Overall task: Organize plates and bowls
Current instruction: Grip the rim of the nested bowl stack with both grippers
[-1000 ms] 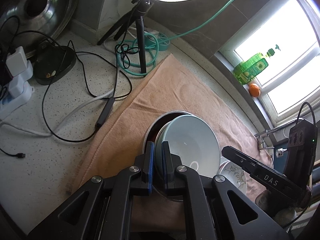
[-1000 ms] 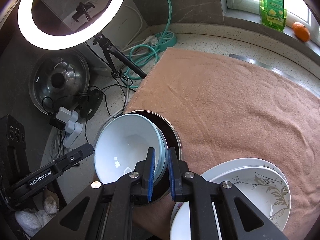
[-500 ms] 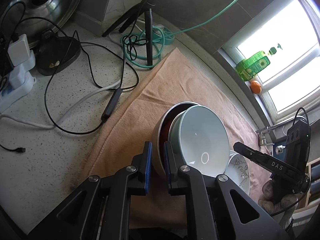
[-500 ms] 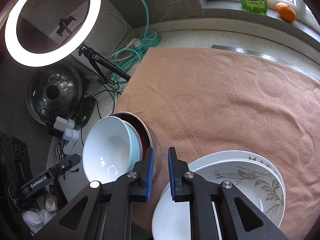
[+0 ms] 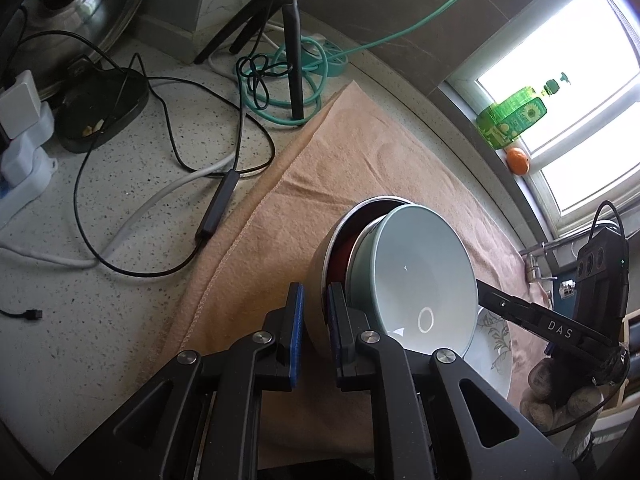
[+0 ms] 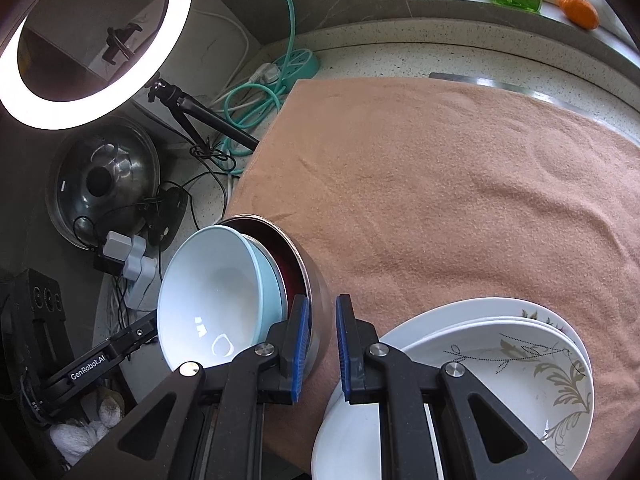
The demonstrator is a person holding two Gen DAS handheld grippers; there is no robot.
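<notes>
both nearly closed grippers, "das" right gripper (image 5: 484, 298) and "genrobot.ai" left gripper (image 6: 154, 326), grip nothing.

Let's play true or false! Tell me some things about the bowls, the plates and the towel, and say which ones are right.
1. The pale blue bowl sits tilted inside the metal bowl. True.
2. The plates lie on the bare counter. False: they rest on the brown towel.
3. An orange sits on the window sill. True.
4. The top plate is plain white. False: it has a leaf pattern.
5. The right gripper holds a plate. False: nothing is between its fingers.
</notes>
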